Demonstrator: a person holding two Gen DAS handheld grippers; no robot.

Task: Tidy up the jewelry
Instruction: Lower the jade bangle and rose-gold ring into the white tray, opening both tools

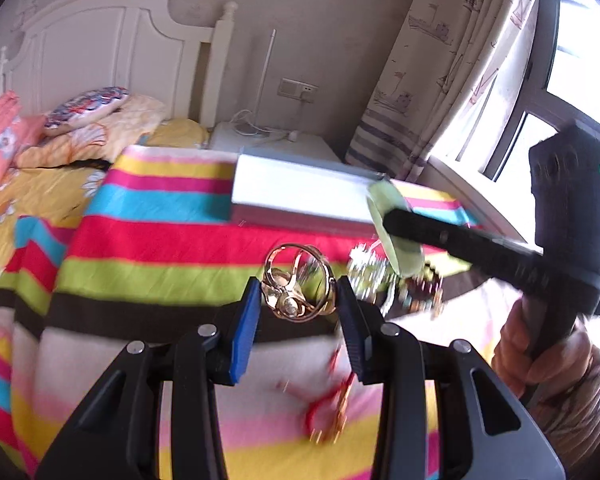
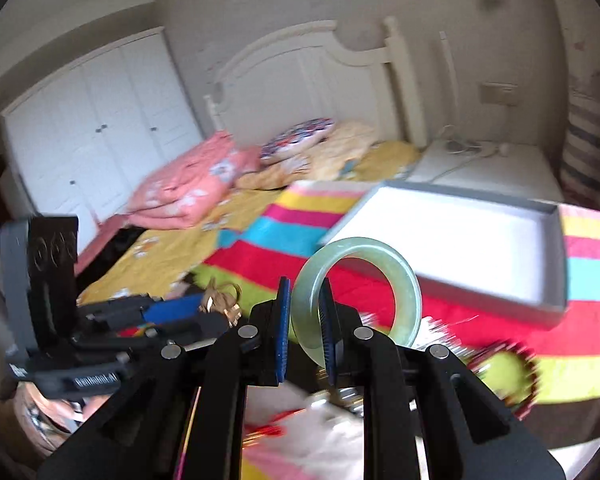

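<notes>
My left gripper (image 1: 299,293) is shut on a gold bangle (image 1: 284,304) with crossed loops, lifted over the striped blanket. My right gripper (image 2: 305,320) is shut on a pale green jade bangle (image 2: 408,292), which stands upright between the blue pads. The jade bangle (image 1: 396,236) hangs near the corner of an open white box (image 1: 300,216). From the right wrist, the box (image 2: 556,264) lies just beyond the jade bangle. The left gripper (image 2: 188,310) and gold bangle (image 2: 222,302) show at the left.
A red cord bracelet (image 1: 324,412), a silver piece (image 1: 366,270) and a beaded bracelet (image 1: 422,294) lie on the striped blanket (image 1: 160,240). Another beaded bracelet (image 2: 504,372) lies at the right. Pillows, a headboard, a nightstand and a curtained window stand behind.
</notes>
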